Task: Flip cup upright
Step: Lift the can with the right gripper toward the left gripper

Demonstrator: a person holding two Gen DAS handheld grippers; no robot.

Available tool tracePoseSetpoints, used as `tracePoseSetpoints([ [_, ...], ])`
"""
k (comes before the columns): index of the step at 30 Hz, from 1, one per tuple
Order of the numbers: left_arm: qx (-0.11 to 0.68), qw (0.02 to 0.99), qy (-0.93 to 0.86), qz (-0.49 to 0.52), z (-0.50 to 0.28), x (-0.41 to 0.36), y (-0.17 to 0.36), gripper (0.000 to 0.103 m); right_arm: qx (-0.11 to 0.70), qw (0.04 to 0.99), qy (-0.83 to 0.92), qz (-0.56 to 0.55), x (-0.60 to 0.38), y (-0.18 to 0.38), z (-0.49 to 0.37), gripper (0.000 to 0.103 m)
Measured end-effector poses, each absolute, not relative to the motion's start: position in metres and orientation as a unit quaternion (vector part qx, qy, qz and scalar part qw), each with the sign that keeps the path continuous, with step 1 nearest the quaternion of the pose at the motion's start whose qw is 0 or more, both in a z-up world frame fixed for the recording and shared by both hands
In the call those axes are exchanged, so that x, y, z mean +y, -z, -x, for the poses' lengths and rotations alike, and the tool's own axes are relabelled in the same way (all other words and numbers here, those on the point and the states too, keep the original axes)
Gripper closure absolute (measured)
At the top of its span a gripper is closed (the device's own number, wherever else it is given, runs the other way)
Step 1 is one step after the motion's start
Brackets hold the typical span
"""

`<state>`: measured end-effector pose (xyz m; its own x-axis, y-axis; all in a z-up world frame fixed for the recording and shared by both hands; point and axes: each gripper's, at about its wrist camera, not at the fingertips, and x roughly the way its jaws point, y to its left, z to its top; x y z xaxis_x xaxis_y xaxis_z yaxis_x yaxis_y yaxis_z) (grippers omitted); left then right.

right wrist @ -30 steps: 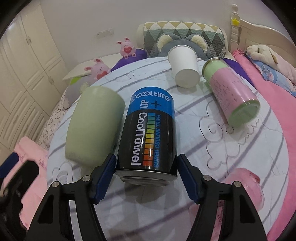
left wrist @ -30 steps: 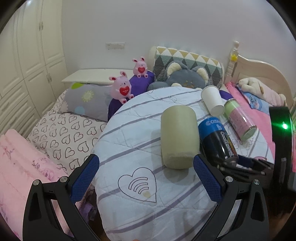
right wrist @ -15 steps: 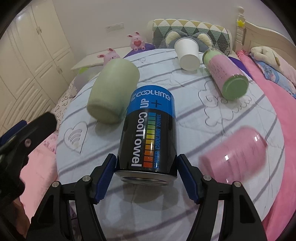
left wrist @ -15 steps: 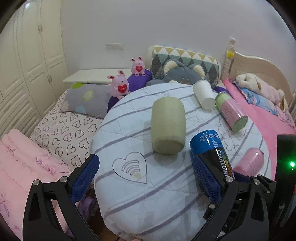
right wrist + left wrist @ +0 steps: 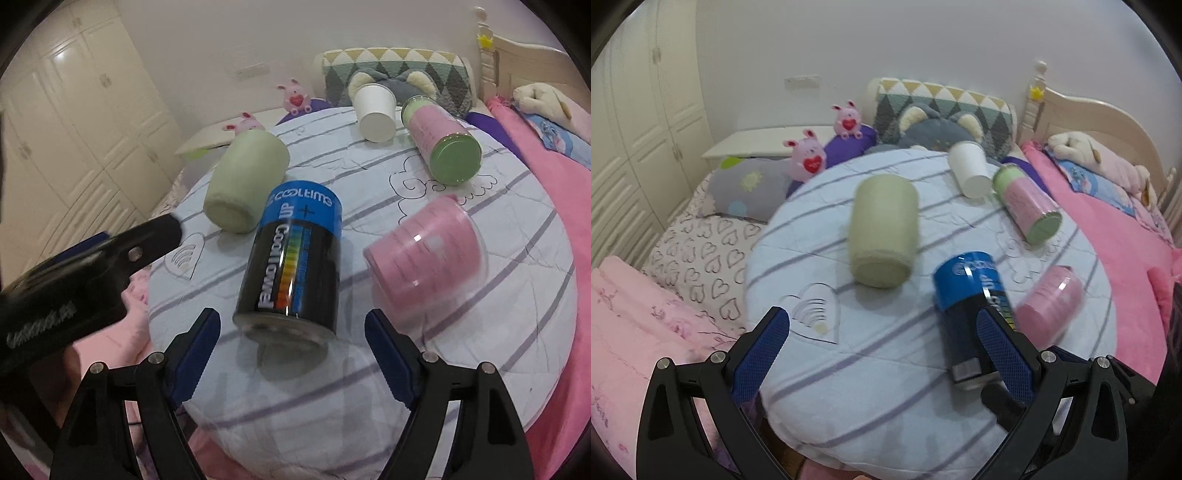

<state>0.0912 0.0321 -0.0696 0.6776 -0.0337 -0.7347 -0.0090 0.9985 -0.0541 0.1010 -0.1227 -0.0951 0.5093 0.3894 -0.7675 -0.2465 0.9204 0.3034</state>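
A black and blue Cooltime can-shaped cup (image 5: 293, 262) stands on the round quilted table (image 5: 480, 332), print upside down. It also shows in the left wrist view (image 5: 971, 314). My right gripper (image 5: 293, 354) is open, its blue pads apart from the cup on both sides and a little nearer the camera. My left gripper (image 5: 886, 350) is open and empty above the table's near edge. A pale green cup (image 5: 882, 230) lies on its side behind, also in the right wrist view (image 5: 245, 184).
A pink cup (image 5: 424, 254) lies right of the can. A pink and green tumbler (image 5: 441, 144) and a white paper cup (image 5: 375, 110) lie at the far side. Beds, pillows and plush toys surround the table. White wardrobes stand at left.
My right gripper has opened and let go of the black and blue cup, which now stands free on the table. Both grippers have drawn back from the table.
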Motion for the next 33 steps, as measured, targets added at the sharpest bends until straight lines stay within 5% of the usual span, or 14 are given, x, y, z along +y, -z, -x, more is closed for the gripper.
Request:
tracePoseSetpoints([
  [30, 0.51, 0.857, -0.042, 0.063, -0.168, -0.04, 0.114, 0.001, 0.399, 0.895, -0.189, -0.056, -0.213, 0.087, -0.11, 0.021],
  [33, 0.522, 0.85, -0.045, 0.055, -0.175, -0.042, 0.122, 0.009, 0.402, 0.894, -0.191, -0.056, -0.214, 0.089, -0.116, 0.021],
])
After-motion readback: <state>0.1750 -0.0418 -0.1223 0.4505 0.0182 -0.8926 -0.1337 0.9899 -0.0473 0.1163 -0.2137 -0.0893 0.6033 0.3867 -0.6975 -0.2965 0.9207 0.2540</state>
